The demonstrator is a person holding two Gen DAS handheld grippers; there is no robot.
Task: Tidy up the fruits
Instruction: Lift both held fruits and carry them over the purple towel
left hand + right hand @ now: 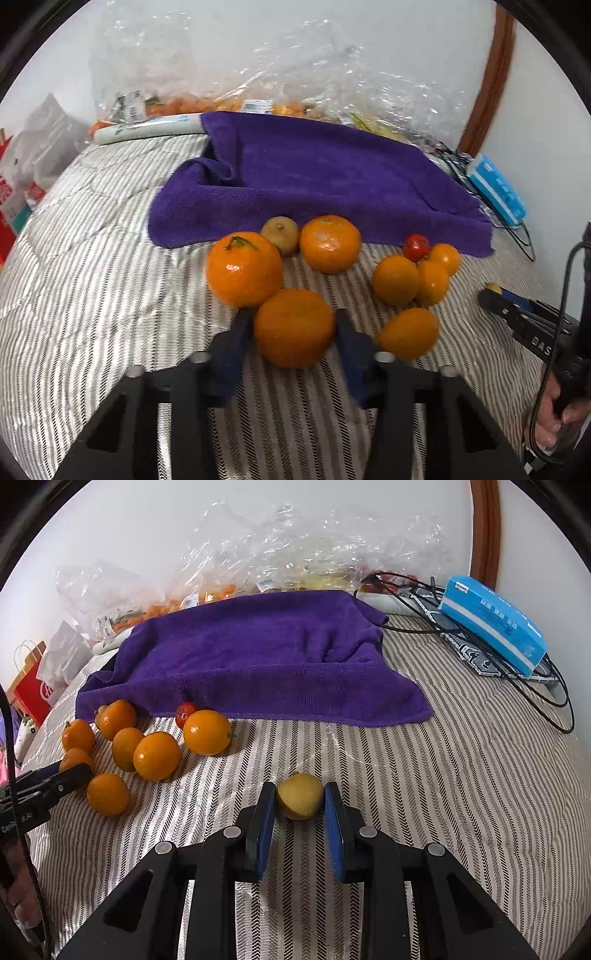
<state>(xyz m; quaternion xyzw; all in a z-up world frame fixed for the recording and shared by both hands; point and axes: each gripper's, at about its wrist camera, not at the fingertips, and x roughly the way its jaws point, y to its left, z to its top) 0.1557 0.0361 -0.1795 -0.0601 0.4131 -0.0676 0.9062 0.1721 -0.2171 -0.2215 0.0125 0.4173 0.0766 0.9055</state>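
- Left claw [294, 325]: 2 blue-padded fingers are flanking a large round orange mandarin [294, 328], 1 pad on each side. The pads are sitting at or against the peel; I cannot tell whether they are gripping it or merely bracketing it.
- Large round orange mandarin: lying dead ahead of the left claw, centred in the gap, resting on the striped grey-and-white quilted bed cover [92, 280]. It is near-spherical, so no long axis is governing the approach.
- Right claw [300, 801]: 2 blue pads are standing just outside a small yellow-green pear-shaped fruit [300, 800]. A thin gap is showing on the left side, so the claw is judged apart, not yet clamped.
- Small yellow-green pear-shaped fruit: lying straight ahead between the right fingertips, stem end pointing away and slightly left, well apart from the other fruit.
- Neighbours: a second stemmed orange mandarin [244, 268] is touching the bracketed one at its upper left; a cluster of smaller oranges [413, 280] with 1 small red fruit [416, 246] is lying to the right.
- Backdrop: a rumpled purple terry towel [317, 173] is lying just behind the fruit.
- Judgement: the deciding relation is centring; each fruit is already aligned, the left arm nearer the orange group.
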